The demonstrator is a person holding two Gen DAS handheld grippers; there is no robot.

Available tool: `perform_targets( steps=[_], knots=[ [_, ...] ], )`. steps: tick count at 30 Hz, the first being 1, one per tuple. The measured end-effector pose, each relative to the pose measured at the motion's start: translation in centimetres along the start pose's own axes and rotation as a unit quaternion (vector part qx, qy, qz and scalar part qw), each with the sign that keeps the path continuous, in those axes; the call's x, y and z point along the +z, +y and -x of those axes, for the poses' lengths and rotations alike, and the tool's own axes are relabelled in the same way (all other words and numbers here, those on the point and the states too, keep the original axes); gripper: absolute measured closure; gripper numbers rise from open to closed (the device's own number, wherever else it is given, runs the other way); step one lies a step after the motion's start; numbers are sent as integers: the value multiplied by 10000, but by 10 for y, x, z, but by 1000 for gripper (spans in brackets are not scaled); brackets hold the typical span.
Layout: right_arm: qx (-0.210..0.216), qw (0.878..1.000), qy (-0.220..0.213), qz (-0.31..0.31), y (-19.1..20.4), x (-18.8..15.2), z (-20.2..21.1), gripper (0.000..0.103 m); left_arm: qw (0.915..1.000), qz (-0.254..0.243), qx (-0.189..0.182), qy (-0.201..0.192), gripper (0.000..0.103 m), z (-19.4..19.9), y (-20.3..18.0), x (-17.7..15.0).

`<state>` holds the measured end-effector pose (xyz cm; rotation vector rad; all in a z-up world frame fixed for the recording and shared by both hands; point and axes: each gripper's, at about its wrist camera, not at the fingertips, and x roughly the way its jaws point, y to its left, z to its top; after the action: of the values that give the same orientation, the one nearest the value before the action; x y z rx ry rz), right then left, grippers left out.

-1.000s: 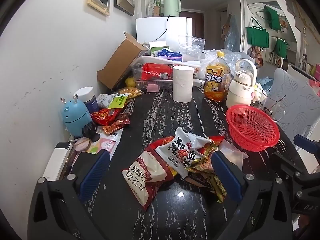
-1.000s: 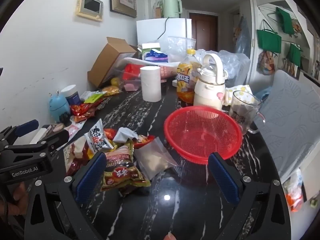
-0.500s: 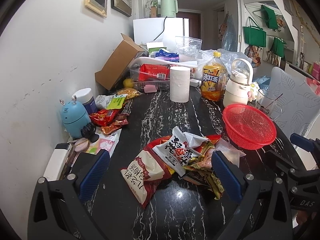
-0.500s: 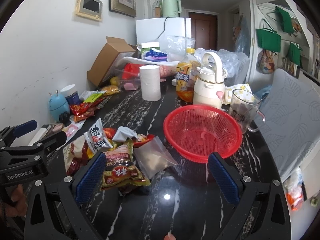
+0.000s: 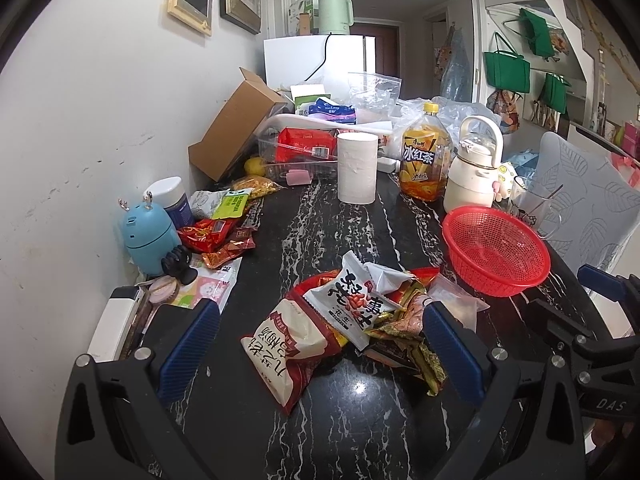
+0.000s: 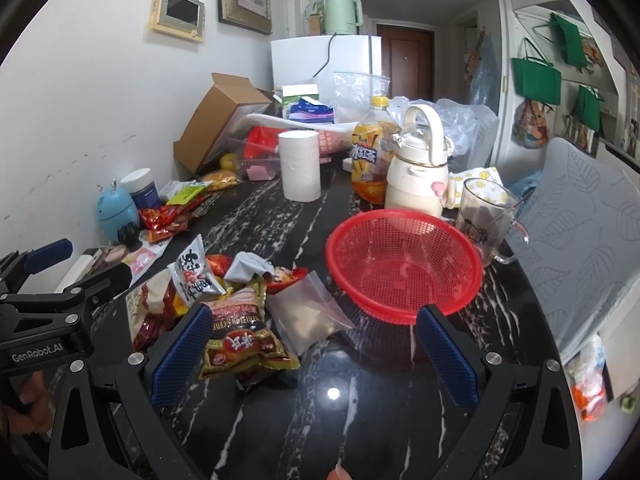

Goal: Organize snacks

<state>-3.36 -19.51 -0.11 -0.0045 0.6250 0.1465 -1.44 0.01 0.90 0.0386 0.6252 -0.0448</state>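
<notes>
A heap of snack packets (image 5: 344,320) lies mid-table on the black marble top: a red and white bag (image 5: 288,344), a white packet with red print (image 5: 352,304), gold-green wrappers (image 6: 244,336) and a clear pouch (image 6: 308,312). An empty red mesh basket (image 5: 496,250) (image 6: 404,264) sits to the right of the heap. My left gripper (image 5: 320,344) hovers open just short of the heap, nothing between its blue pads. My right gripper (image 6: 312,344) is open too, straddling the gold wrappers and the basket's near rim, holding nothing.
More snack packets (image 5: 216,236) lie by the left wall beside a blue gadget (image 5: 148,236). Behind stand a paper roll (image 5: 357,168), an iced tea bottle (image 5: 424,160), a cream kettle (image 5: 474,176), a glass mug (image 6: 486,216), a tilted cardboard box (image 5: 236,132) and a grey chair (image 6: 580,240).
Both grippers pulled back and rose slightly, so the table shows from a little farther off. They stayed open and no packet moved.
</notes>
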Motion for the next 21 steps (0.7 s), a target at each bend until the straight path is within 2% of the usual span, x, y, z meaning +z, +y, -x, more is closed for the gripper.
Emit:
perform_targets(
  steps=[21],
  knots=[
    [2, 10000, 14, 24, 2, -1, -1, 0, 10000, -20, -17, -18, 0, 3, -2, -1]
  ],
)
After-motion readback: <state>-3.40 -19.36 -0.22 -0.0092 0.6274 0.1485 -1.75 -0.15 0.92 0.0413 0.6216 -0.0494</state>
